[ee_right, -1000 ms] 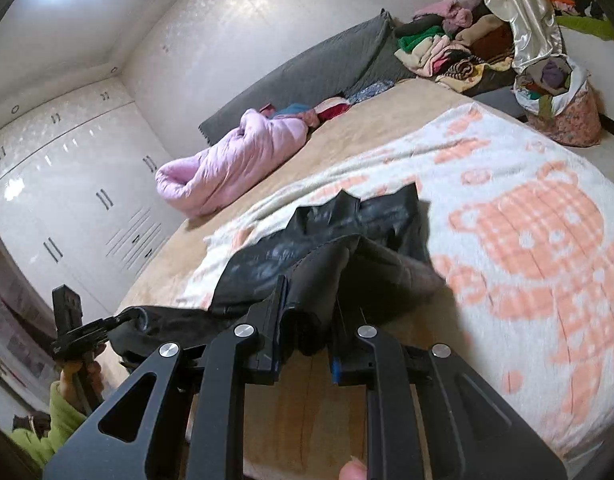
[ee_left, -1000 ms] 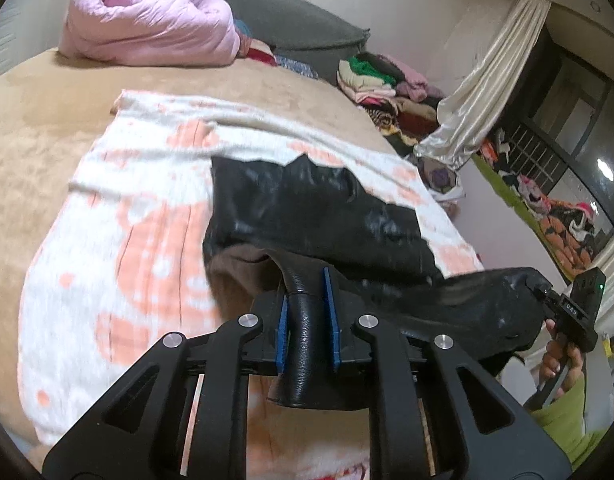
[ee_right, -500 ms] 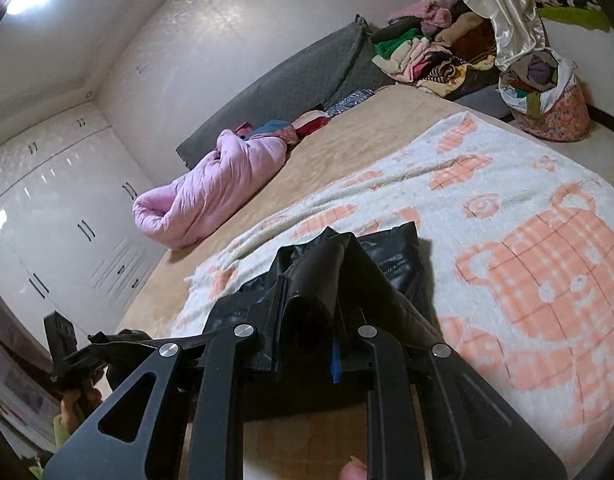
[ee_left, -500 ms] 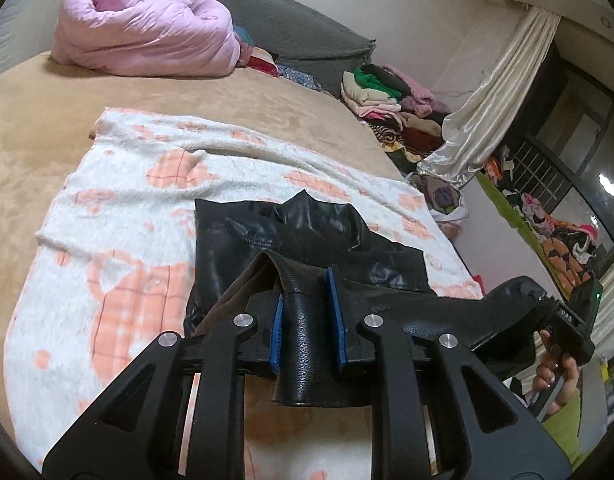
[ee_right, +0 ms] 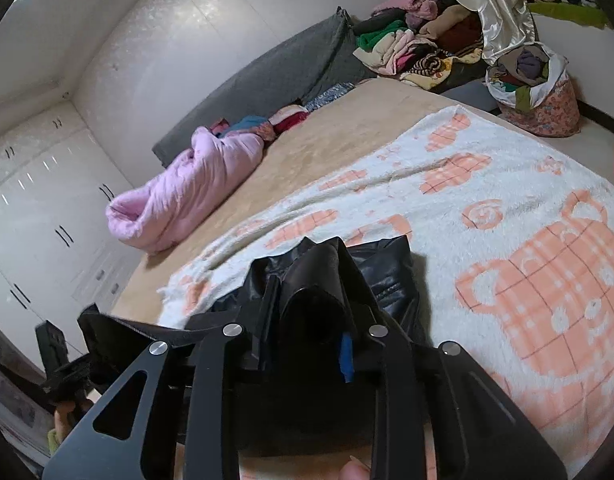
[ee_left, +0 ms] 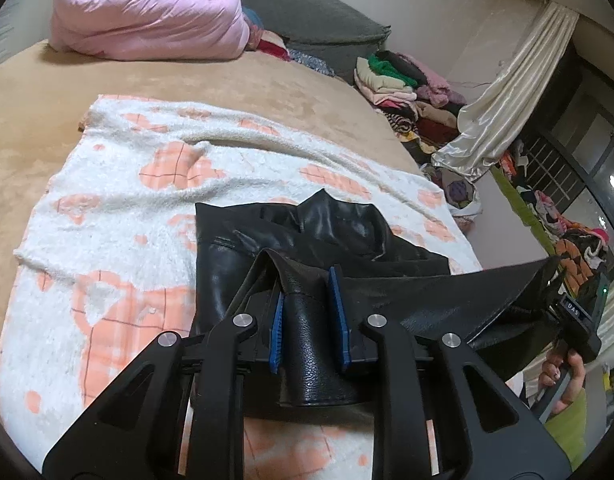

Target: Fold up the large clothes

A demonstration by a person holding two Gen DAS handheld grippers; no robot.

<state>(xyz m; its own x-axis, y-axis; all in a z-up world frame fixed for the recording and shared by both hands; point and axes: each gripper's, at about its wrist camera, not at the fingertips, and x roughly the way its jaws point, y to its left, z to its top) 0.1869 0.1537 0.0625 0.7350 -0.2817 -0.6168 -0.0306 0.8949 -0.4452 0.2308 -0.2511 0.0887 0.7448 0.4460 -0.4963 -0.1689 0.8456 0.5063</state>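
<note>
Bed (ee_left: 39,92) and bear-print blanket (ee_left: 107,208) underneath, both grippers have carried the black leather jacket's (ee_left: 307,236) near edge forward over itself; left gripper (ee_left: 307,320) and right gripper (ee_right: 307,320) are easing open, leather between the fingers, fold nearly laid.

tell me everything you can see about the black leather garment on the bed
The black leather garment looks like grained, slightly shiny leather, with seams and a pointed flap at its far edge. Its far part lies crumpled on the white and orange blanket; the near edge is lifted and stretched between the left gripper and the right gripper. A rolled fold sits between each gripper's fingers, whose jaws are opening slightly.
</note>
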